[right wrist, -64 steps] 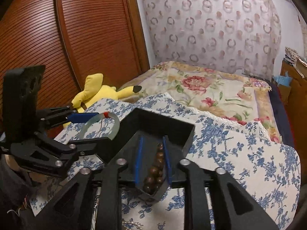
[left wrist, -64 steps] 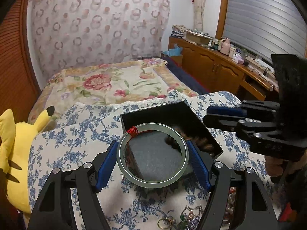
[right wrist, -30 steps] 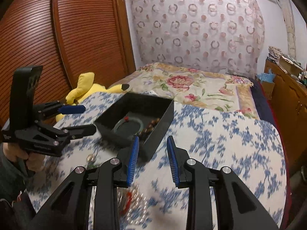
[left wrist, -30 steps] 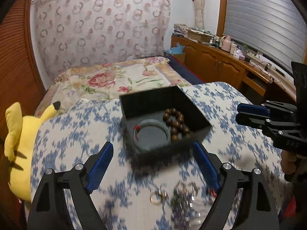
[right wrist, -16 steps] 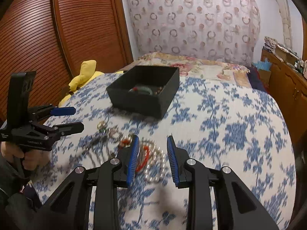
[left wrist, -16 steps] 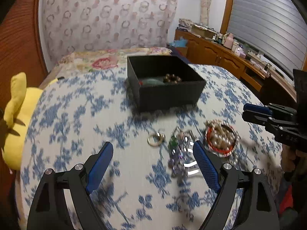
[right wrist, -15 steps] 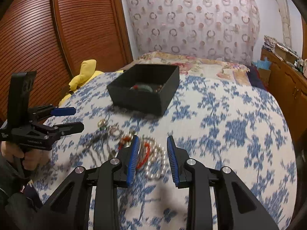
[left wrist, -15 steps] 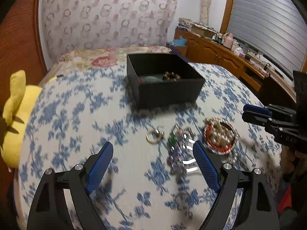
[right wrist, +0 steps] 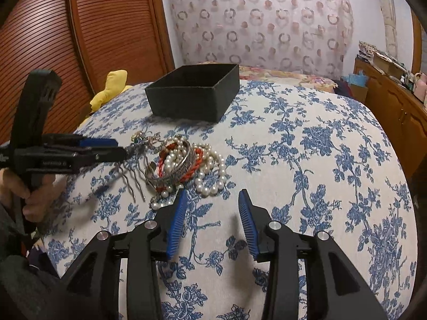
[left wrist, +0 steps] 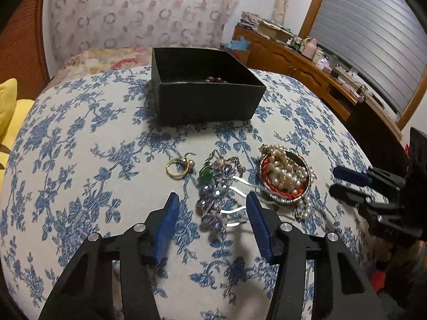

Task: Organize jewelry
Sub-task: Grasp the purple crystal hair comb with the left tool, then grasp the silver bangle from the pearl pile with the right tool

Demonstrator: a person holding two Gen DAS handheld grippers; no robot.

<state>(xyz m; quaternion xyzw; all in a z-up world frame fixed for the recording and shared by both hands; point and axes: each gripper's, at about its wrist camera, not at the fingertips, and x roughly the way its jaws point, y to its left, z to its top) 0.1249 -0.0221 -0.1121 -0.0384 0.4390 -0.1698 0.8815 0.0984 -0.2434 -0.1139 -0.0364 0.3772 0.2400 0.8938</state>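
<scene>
A black open box [left wrist: 205,90] stands on the blue-flowered cloth, with brown beads [left wrist: 213,80] showing inside; it also shows in the right wrist view [right wrist: 194,94]. In front of it lie a gold ring [left wrist: 177,166], a purple beaded hair comb with a green stone [left wrist: 216,200], and a pearl necklace piled with red and silver bangles [left wrist: 285,176], also in the right wrist view [right wrist: 184,161]. My left gripper [left wrist: 210,200] is open, low over the hair comb. My right gripper [right wrist: 210,196] is open and empty, just short of the pearls.
The table [right wrist: 320,160] is round with a blue floral cloth. A yellow plush toy [right wrist: 112,88] sits at its left edge. A bed lies behind, a wooden dresser [left wrist: 307,66] to the right, and a wooden slatted door [right wrist: 80,40] to the left.
Both grippers have pulled back from the box and dropped low toward the loose jewelry. The left gripper's jaws have narrowed around the hair comb. The green bangle and brown beads stay in the box.
</scene>
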